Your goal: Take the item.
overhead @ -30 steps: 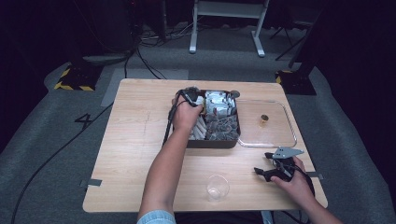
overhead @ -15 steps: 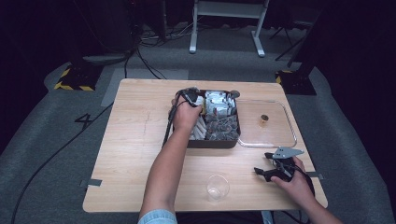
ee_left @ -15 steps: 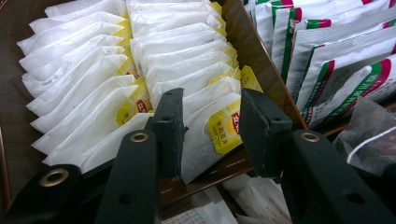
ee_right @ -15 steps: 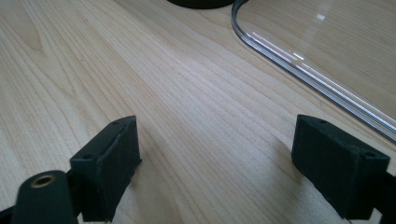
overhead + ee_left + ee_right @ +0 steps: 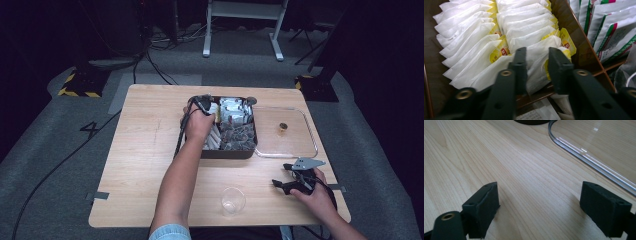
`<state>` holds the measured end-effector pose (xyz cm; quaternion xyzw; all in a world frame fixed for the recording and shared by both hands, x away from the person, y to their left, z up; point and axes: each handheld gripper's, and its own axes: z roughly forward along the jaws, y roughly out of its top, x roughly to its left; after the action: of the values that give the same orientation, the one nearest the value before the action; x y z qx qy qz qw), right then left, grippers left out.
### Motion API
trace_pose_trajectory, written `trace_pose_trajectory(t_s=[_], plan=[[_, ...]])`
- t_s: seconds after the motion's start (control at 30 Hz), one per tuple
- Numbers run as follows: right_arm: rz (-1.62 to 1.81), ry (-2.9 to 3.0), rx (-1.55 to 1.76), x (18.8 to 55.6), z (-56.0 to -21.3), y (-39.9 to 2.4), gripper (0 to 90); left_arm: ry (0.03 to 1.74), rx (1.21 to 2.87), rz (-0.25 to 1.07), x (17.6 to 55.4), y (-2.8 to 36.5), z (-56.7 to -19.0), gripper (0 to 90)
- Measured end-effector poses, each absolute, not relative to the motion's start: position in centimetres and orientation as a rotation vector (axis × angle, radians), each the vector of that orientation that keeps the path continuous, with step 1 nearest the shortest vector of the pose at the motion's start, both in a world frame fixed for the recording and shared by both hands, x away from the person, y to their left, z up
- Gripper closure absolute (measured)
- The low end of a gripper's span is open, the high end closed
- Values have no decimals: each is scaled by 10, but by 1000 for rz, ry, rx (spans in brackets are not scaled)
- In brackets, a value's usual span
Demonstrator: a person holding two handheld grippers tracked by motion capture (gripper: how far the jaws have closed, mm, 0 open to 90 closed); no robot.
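Left claw (image 5: 535, 72), narrowly parted around a white sachet (image 5: 537, 50) at frame centre, judged light, soft, crushable, best pinched at its top edge; right claw (image 5: 549, 207) gapes wide, empty.

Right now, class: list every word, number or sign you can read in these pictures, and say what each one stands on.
"4": marked on the grey floor left of the table.
Red logo on the sachets' yellow tabs, beside the left tongs: too blurred to read.
Print on the green-and-red packets: too small to read.
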<state>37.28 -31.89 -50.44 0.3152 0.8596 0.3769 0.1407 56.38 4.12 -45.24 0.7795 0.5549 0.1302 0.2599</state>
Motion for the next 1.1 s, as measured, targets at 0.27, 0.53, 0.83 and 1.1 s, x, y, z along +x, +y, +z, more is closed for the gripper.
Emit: trace_pose_trajectory(t_s=[0.27,0.53,0.83,1.1], plan=[[1090,2483,910,373,-504,-319,161,1457,2169,374,561,39,-448,899],[1089,2483,909,373,-504,-319,161,1435,2156,399,559,41,-438,900],[1089,2483,909,373,-504,-319,161,1410,2136,427,557,42,-426,900],[1089,2482,909,373,-504,-319,161,1366,2104,454,553,43,-404,900]])
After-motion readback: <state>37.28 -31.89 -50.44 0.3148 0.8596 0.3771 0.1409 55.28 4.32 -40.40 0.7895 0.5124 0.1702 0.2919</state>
